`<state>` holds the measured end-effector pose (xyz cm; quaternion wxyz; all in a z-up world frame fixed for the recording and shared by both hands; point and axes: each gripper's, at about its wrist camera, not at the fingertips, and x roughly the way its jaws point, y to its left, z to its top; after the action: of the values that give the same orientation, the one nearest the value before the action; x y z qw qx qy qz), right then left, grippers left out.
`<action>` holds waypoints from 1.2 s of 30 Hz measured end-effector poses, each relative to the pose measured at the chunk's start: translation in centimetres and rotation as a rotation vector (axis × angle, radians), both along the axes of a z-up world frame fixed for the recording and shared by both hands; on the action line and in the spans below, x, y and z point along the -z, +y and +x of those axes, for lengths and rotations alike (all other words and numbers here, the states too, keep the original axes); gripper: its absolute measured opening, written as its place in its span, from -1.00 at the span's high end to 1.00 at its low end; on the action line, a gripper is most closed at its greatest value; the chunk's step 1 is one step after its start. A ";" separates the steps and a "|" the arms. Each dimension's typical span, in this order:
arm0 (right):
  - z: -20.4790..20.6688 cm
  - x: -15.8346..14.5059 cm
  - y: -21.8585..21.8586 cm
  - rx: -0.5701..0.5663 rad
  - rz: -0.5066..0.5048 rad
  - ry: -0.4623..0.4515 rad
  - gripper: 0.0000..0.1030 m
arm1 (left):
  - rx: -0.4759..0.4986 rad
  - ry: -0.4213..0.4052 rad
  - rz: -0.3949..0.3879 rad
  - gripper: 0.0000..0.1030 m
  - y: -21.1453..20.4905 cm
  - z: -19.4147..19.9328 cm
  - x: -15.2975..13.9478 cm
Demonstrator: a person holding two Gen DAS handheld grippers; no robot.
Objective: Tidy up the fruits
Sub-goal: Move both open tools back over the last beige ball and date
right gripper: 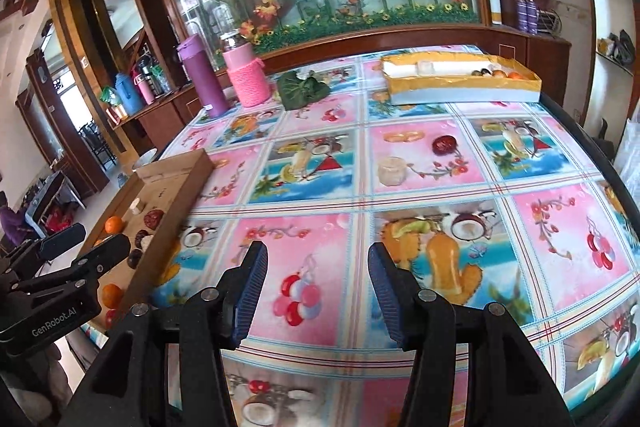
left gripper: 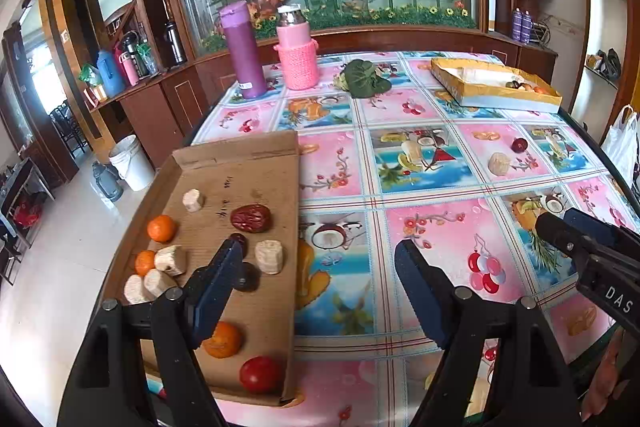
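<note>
A brown cardboard tray [left gripper: 256, 163] at the table's left edge holds oranges [left gripper: 161, 228], pale chunks [left gripper: 269, 256], a red date [left gripper: 251, 217] and a red tomato [left gripper: 261, 374]. My left gripper [left gripper: 320, 267] is open and empty, its left finger over the tray. A loose pale chunk [right gripper: 391, 170] and a dark red fruit [right gripper: 444, 145] lie mid-table; they also show in the left wrist view, chunk [left gripper: 500, 163] and fruit [left gripper: 519, 145]. My right gripper [right gripper: 316, 275] is open and empty above the tablecloth, well short of them.
A yellow box [right gripper: 460, 87] with a few fruits stands at the far right. A purple flask [right gripper: 200, 79], a pink bottle [right gripper: 248, 79] and a green leaf [right gripper: 302, 89] stand at the back. The table's left edge drops to the floor beside the tray.
</note>
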<state>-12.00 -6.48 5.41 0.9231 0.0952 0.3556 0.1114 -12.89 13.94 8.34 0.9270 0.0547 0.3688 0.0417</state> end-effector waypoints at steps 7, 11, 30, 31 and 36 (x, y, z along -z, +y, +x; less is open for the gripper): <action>1.4 1.0 -2.4 0.043 -0.006 0.031 -0.09 | 0.046 0.043 0.011 -0.52 -1.8 2.0 1.1; 2.0 1.2 -4.3 0.077 -0.002 0.042 -0.09 | 0.075 0.078 0.019 -0.52 -3.0 2.9 2.2; 6.6 1.3 -12.4 0.181 -0.056 0.088 -0.09 | 0.137 0.188 -0.046 -0.51 -5.6 7.3 5.1; 7.3 1.2 -13.1 0.193 -0.056 0.095 -0.09 | 0.137 0.194 -0.067 -0.51 -5.5 7.7 5.1; 10.6 1.0 -16.3 0.262 -0.021 0.113 -0.09 | 0.150 0.214 -0.138 -0.51 -5.8 9.1 5.0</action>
<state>-1.40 -22.82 4.42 0.9091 0.1372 0.3928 -0.0192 -3.75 8.09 3.35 0.8844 0.0223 0.4624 -0.0592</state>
